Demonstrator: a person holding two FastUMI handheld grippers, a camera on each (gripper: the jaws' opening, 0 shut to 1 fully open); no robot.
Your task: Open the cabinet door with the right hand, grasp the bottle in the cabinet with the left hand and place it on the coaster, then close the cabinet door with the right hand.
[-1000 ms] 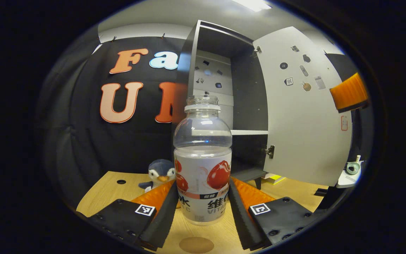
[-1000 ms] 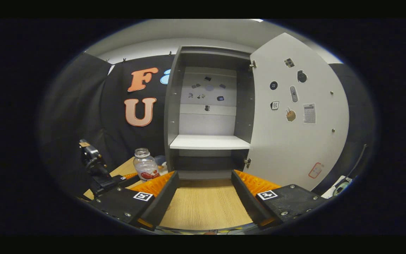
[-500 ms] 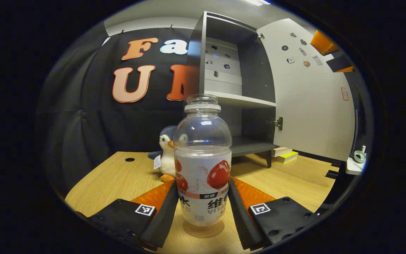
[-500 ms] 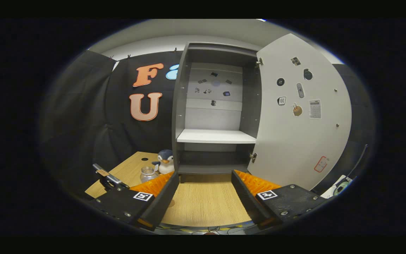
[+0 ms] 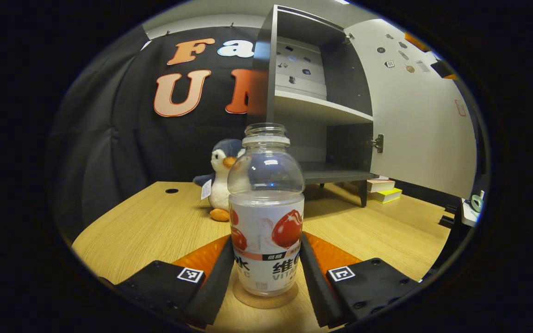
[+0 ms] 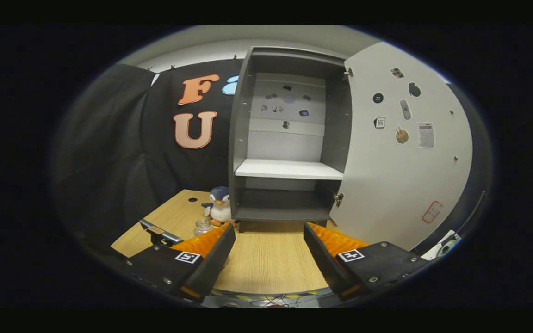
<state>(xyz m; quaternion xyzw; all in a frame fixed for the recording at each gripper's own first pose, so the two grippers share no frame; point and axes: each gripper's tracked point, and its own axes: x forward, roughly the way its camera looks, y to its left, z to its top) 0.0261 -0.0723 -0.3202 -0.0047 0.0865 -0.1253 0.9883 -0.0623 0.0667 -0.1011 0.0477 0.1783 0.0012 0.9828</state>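
A clear, uncapped bottle (image 5: 266, 208) with a red fruit label stands upright between the fingers of my left gripper (image 5: 266, 243), which is shut on its lower half. Its base rests on a round cork coaster (image 5: 266, 299) on the wooden table. Behind it stands the grey cabinet (image 5: 315, 92), its white door (image 5: 424, 120) swung wide to the right. In the right gripper view, my right gripper (image 6: 266, 233) hangs open over the table, in front of the cabinet (image 6: 289, 138) and left of the door (image 6: 400, 157). The bottle's neck (image 6: 201, 226) peeks out past its left finger.
A plush penguin (image 5: 220, 180) sits on the table (image 5: 155, 222) left of the cabinet's foot. Yellow and white books (image 5: 384, 192) lie under the door. A small hole (image 5: 171, 190) is in the tabletop at the far left. The cabinet shelf (image 6: 289, 169) is bare.
My left gripper has come down with the bottle, and the bottle's base now sits on the coaster. The right gripper has drawn back a little from the cabinet, still open.
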